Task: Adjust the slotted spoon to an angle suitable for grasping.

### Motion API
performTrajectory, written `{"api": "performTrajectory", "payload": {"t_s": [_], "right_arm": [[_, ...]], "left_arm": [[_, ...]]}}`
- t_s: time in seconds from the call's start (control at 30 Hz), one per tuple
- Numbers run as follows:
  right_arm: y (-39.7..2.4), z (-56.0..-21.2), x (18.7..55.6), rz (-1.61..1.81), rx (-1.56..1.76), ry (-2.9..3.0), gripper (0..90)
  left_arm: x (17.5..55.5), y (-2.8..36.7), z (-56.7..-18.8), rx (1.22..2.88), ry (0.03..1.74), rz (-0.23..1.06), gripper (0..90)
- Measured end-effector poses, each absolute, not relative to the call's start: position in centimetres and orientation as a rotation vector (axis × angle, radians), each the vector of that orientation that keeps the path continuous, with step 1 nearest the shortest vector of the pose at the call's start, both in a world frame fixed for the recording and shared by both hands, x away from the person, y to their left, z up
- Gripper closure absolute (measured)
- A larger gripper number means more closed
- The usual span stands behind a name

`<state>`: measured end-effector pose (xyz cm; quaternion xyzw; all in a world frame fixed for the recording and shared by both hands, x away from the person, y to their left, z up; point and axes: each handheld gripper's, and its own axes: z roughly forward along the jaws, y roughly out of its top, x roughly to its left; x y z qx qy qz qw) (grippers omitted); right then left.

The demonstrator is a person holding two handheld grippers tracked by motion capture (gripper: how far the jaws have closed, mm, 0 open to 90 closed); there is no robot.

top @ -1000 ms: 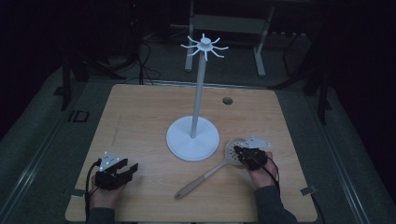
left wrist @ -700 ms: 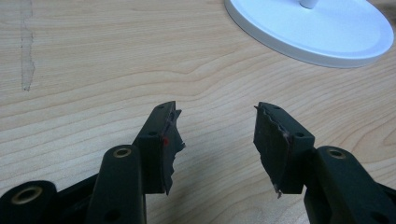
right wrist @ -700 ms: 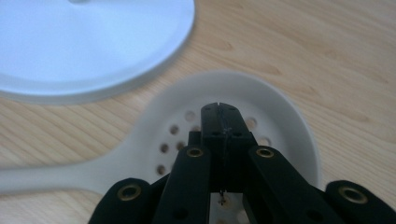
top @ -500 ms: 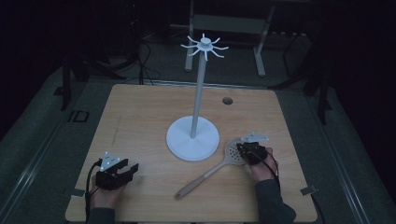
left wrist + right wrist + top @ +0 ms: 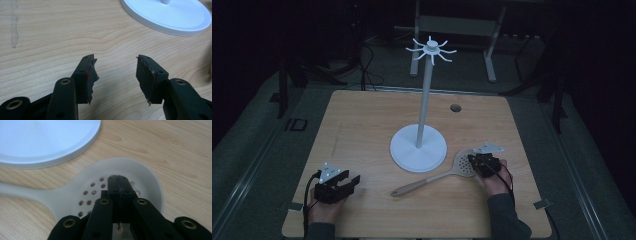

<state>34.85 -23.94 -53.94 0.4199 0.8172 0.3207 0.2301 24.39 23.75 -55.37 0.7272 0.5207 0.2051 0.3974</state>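
A pale slotted spoon (image 5: 422, 184) lies on the wooden table (image 5: 362, 125), with its handle toward the front and its perforated bowl (image 5: 140, 172) at the right. My right gripper (image 5: 472, 161) is over that bowl, and in the right gripper view its jaws (image 5: 117, 178) are shut tight together with nothing seen between them. Near the front left corner, my left gripper (image 5: 353, 181) rests low and open, with bare wood between its jaws (image 5: 116, 62). A white hook stand (image 5: 418, 150) rises in the table's middle.
The stand's round base (image 5: 170, 17) lies just left of the spoon's bowl, and its rim (image 5: 45, 142) is close to my right gripper. Radial hooks (image 5: 431, 47) crown the tall pole. A small dark hole (image 5: 455, 107) marks the far right of the table. Dark floor surrounds the table.
The right gripper has shifted slightly over the spoon's bowl. The left gripper and the spoon have kept still.
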Motion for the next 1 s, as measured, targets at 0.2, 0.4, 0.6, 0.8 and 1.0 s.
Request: {"api": "performTrajectory", "payload": {"t_s": [0.2,0.4,0.6,0.8,1.0], "right_arm": [[-24.4,-54.1,34.3,0.897,1.172,2.239,90.0],[-24.9,-54.1,33.3,0.9,1.171,2.237,90.0],[-25.1,-54.3,32.5,0.906,1.166,2.242,90.0],[-25.2,-54.3,31.7,0.915,1.16,2.249,89.9],[-25.2,-54.0,31.8,0.898,1.16,2.259,87.8]], "left_arm": [[24.4,23.7,-55.4,1.843,1.32,0.518,49.2],[24.4,23.7,-55.4,1.848,1.319,0.517,49.2],[24.4,23.7,-55.4,1.852,1.32,0.517,49.1],[24.5,23.7,-55.4,1.854,1.32,0.516,49.1],[24.5,23.7,-55.4,1.852,1.321,0.516,49.1]]}}
